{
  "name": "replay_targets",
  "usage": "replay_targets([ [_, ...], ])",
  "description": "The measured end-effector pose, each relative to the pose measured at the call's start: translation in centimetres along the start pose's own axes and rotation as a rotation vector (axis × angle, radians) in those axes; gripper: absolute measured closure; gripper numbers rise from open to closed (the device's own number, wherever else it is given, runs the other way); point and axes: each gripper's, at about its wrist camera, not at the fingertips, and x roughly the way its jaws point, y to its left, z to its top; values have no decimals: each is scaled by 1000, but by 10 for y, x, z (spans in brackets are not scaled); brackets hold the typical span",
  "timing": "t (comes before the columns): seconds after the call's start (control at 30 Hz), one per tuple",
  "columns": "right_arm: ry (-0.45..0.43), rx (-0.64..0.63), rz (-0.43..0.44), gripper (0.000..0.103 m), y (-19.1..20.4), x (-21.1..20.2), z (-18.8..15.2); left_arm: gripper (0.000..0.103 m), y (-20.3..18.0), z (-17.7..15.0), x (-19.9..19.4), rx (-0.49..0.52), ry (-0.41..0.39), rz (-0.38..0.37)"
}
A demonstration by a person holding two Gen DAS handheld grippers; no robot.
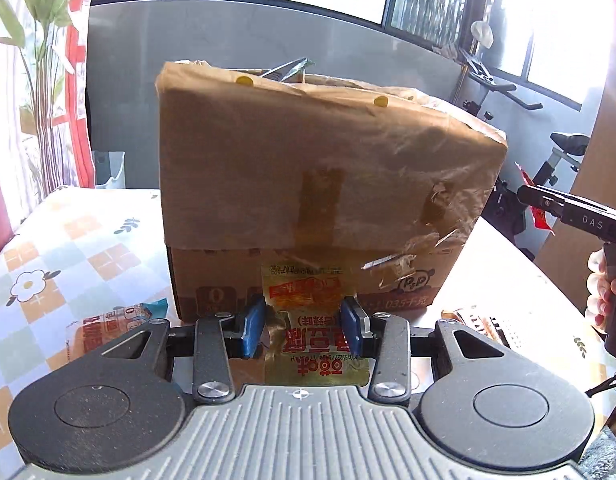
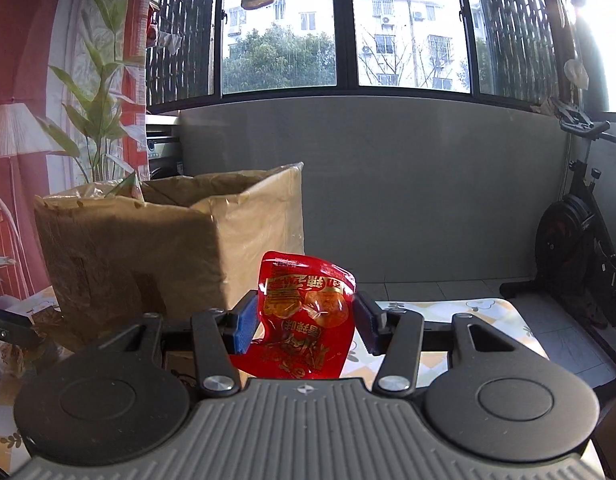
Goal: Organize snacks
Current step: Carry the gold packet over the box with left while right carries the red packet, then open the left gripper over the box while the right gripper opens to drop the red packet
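Left wrist view: the left claw [image 1: 303, 326] is clamped on a gold snack packet [image 1: 310, 320], its blue pads pressing the packet's two sides, and the packet stands upright between them with its printed red label upside down. Straight ahead, close in front of the packet, stands a cardboard box [image 1: 308, 184] on the bench [image 1: 67, 248], which wears a checked cloth with flower prints. The box's near flap hangs folded down over its front face, and glossy tape catches the light at its right corner. Something pale and pointed pokes up from the box's open top; what it is I cannot tell. Another wrapped snack [image 1: 107, 332] lies on the bench just left of the claw, near the box's left front corner. At the right edge of this view, a hand [image 1: 600, 292] holds the other gripper's handle.

Right wrist view: the right claw [image 2: 308, 320] grips a red snack packet [image 2: 305, 312], pads closed against its sides, the packet upright and slightly crumpled. The cardboard box [image 2: 147, 240] sits to the left and a little beyond it, open at the top. The bench's far right corner [image 2: 488, 312] shows past the packet, with an exercise bike [image 2: 580, 248] standing on the floor beyond.
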Motion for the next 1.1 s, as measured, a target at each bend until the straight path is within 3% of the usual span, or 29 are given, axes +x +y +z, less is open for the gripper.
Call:
replay_targets([
  [0.13, -29, -19, 24, 50, 9, -3, 12, 60, 6, -8, -4, -23, 32, 15],
  [0.27, -37, -33, 47, 50, 20, -4, 17, 60, 29, -20, -9, -112, 43, 54],
  [0.5, -86, -68, 86, 50, 35, -3, 43, 60, 36, 18, -37, -91, -129, 73],
  [0.67, -108, -78, 137, 50, 46, 14, 67, 60, 22, 74, -51, 5, -299, 55],
  [0.87, -67, -93, 186, 50, 64, 62, 84, 59, -15, 133, -14, 105, -385, -51],
  [1.0, 15, -81, 166, 50, 71, 98, 83, 59, -32, 150, 29, 48, -354, -98],
  [1.1, 72, -98, 112, 47, 75, 109, 79, 58, -46, 153, 56, 90, -314, -111],
])
